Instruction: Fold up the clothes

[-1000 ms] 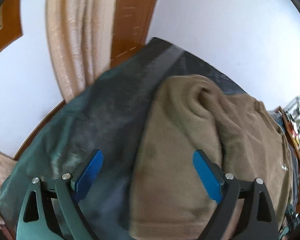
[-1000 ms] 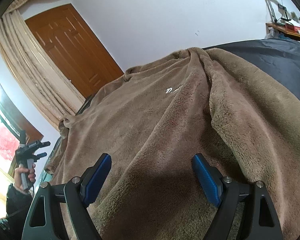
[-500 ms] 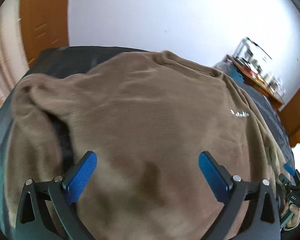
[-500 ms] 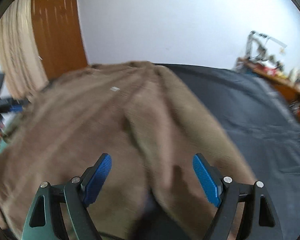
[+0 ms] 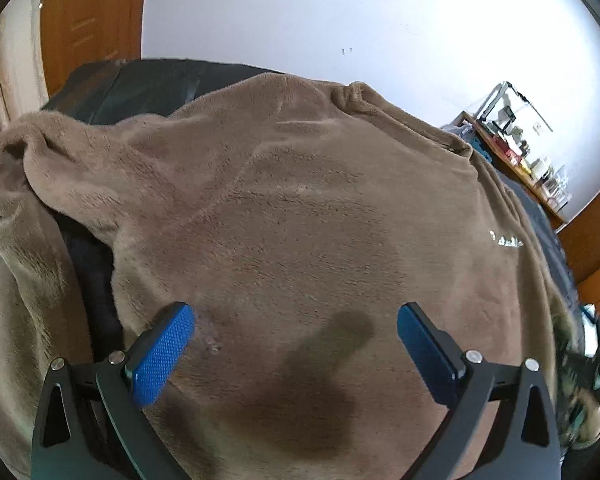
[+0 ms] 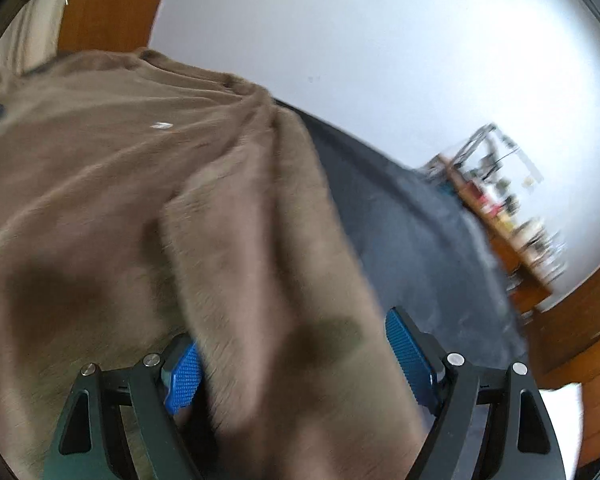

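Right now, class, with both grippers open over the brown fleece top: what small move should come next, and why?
Probably close the right gripper on the sleeve. That fold of the brown fleece top already lies between its open jaws, beside the dark cover. The left gripper only hovers open above the flat chest area, with nothing between its jaws.

The left claw [image 5: 296, 344] hung wide open just above a brown fleece sweater [image 5: 300, 208] spread over a dark surface [image 5: 148, 80]. Small white lettering [image 5: 506, 242] marked the sweater's right side. A wooden door [image 5: 88, 24] and a white wall [image 5: 340, 12] stood behind, with a cluttered shelf [image 5: 516, 156] at right.
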Demonstrator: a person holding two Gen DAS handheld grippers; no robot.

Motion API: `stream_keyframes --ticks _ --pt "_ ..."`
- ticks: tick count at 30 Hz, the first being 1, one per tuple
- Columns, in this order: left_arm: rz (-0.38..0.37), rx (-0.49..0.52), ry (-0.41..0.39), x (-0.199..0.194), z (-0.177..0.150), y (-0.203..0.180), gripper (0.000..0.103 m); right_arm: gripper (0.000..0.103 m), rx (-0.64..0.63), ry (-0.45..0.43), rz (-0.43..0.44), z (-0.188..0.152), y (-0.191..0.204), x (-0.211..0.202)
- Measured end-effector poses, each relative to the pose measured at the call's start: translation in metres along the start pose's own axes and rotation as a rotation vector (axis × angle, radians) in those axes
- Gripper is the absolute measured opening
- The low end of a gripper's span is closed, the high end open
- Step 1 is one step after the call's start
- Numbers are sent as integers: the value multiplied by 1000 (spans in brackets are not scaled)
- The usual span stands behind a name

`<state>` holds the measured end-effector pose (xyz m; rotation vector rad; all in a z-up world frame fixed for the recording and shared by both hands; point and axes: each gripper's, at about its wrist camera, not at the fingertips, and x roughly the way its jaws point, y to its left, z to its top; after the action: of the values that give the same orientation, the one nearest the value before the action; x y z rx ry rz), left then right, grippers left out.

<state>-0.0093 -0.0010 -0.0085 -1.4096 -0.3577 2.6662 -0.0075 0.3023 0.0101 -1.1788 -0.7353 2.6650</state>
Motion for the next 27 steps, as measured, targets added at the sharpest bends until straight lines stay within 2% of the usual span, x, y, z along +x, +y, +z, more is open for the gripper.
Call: stream_keyframes --ticks 2,4,8,11,19,22,27 --pt "18 29 -4 -1 -2 -1 102 85 22 8 -64 5 -19 15" --pt "20 30 0 -1 -2 1 102 85 107 16 -86 6 -49 26" --pt "22 6 1 2 0 9 102 85 280 40 -94 -1 -117 52" --pt "37 7 -11 2 1 13 102 85 314 69 -56 -4 -142 75" --pt "174 113 -6 9 -5 -2 102 85 232 85 -41 0 -135 89" --pt "165 105 -8 7 -3 3 102 85 212 90 -22 -2 -131 88" --pt "161 93 -10 7 -6 1 102 85 250 100 88 -27 -129 63"
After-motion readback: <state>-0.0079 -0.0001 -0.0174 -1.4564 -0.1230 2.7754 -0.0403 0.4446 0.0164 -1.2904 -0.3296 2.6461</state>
